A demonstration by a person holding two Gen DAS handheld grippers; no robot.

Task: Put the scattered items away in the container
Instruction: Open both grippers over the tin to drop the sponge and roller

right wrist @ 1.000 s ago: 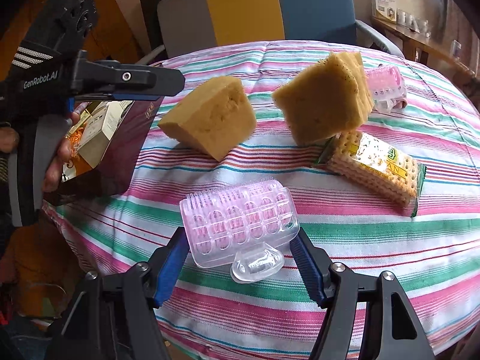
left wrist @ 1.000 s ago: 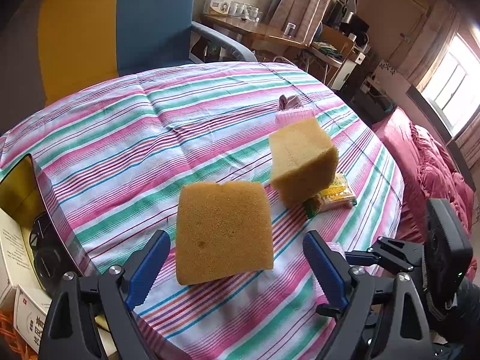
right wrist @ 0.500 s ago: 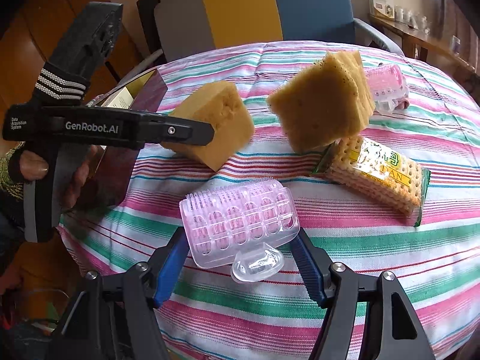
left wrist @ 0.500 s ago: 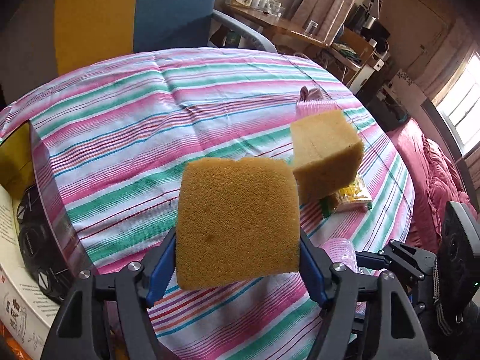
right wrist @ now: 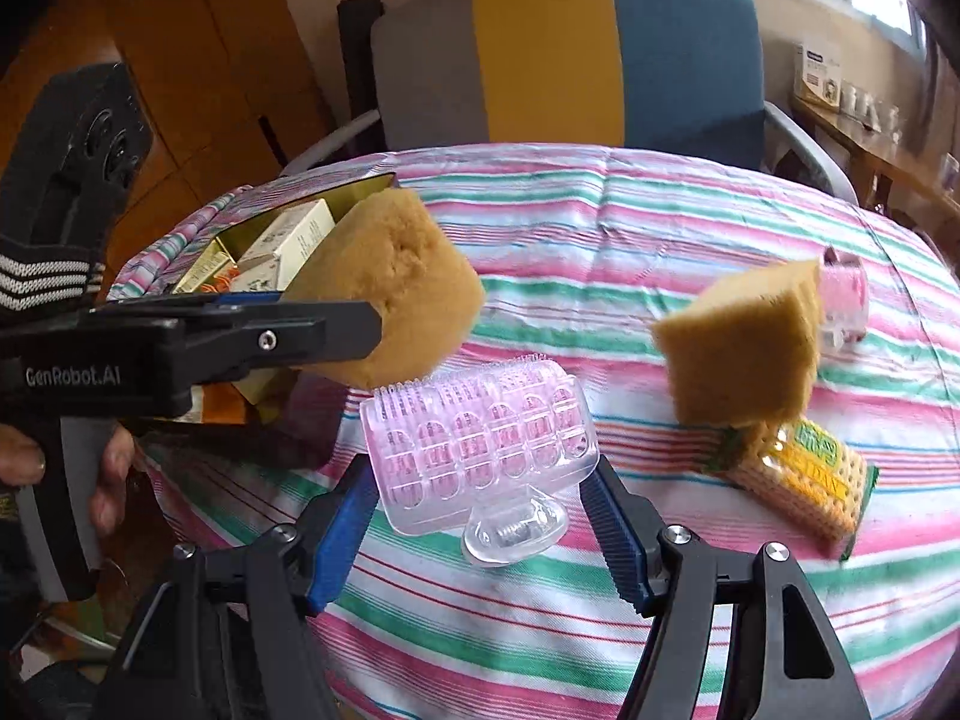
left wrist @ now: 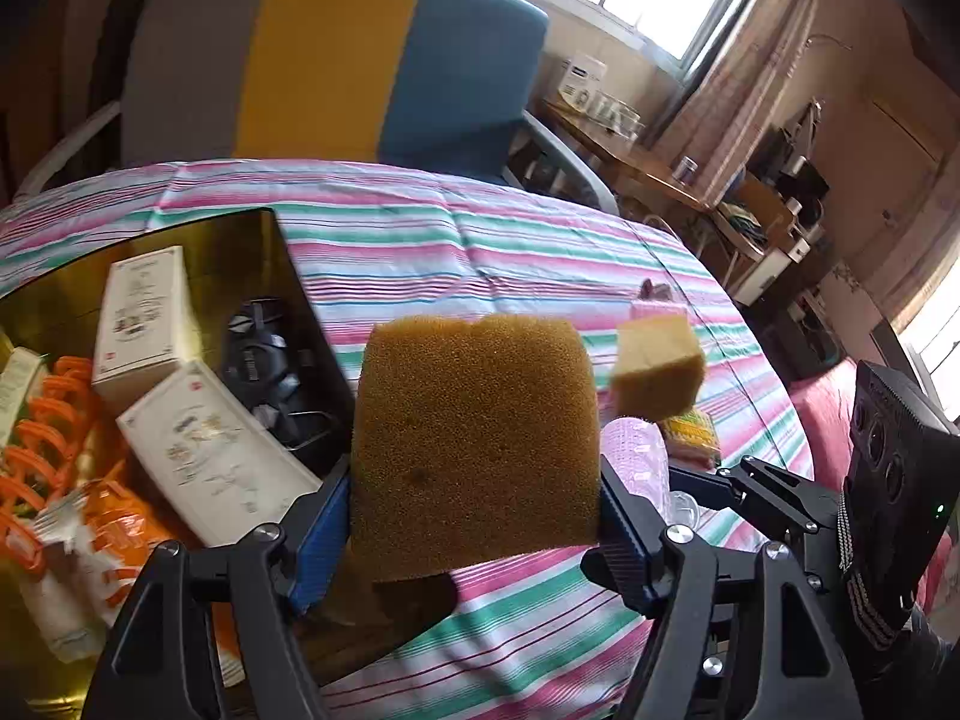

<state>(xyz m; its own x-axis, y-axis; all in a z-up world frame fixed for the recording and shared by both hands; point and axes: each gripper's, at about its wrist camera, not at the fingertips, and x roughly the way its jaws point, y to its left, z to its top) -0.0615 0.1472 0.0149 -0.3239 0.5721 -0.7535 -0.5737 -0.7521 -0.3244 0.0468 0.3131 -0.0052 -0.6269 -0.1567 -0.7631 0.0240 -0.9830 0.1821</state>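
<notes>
My left gripper is shut on a brown sponge and holds it in the air beside the gold-lined box; the held sponge also shows in the right wrist view. My right gripper is shut on a pink clear-plastic hair roller, lifted above the striped cloth. A second sponge leans on a cracker pack on the table. Another pink roller lies behind it.
The box holds white cartons, a black object and orange items. A grey, yellow and blue chair stands behind the round table. A wooden desk is at the far right.
My left gripper closed on the sponge, lifted it and swung left toward the box. My right gripper lifted the pink roller off the cloth.
</notes>
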